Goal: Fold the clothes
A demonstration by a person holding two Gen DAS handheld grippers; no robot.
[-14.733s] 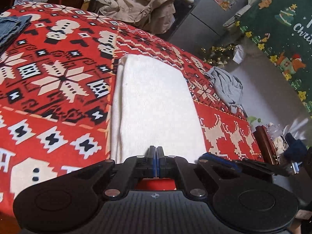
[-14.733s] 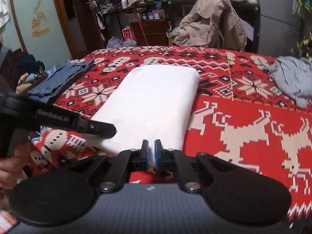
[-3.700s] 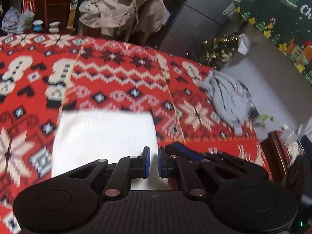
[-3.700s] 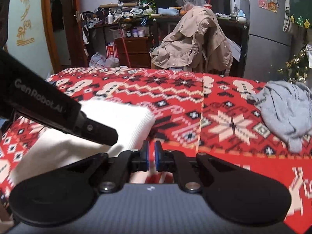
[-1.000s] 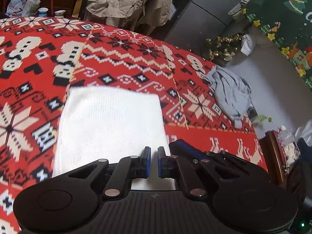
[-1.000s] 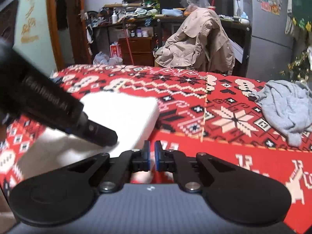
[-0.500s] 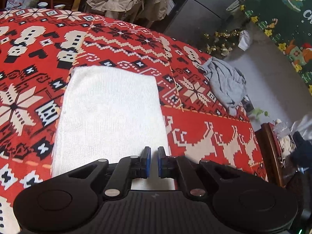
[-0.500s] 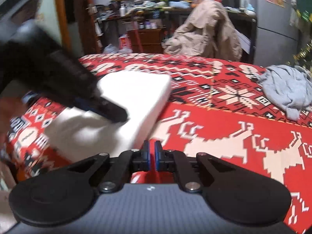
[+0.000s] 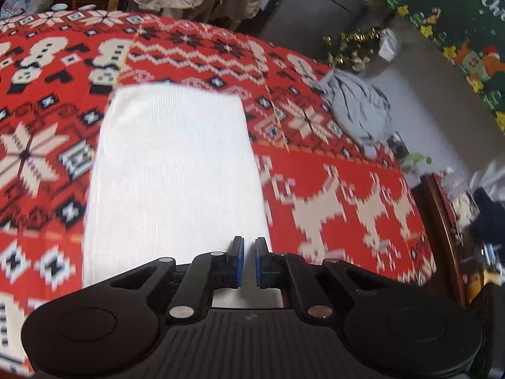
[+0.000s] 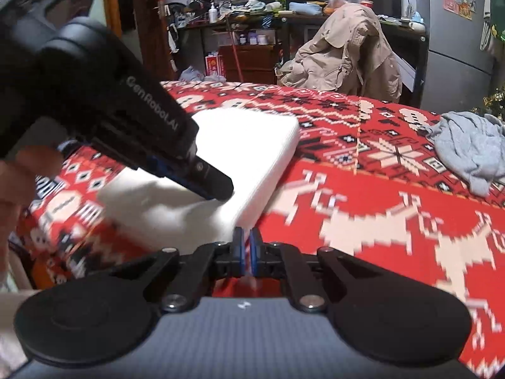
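Both your grippers sit at the near edge of the folded white garment [image 9: 170, 170] on the red patterned cloth [image 9: 331, 189]. Left gripper [image 9: 249, 260] — jaws slightly apart, gripping nothing. Right gripper [image 10: 246, 251] — jaws nearly closed; can't tell if they pinch fabric.

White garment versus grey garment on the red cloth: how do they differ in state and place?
The white garment lies flat as a neat folded rectangle; the grey garment is a crumpled, unfolded heap. The white one sits under the left gripper, the grey one far off at the table's edge. Both rest on the red patterned cloth.
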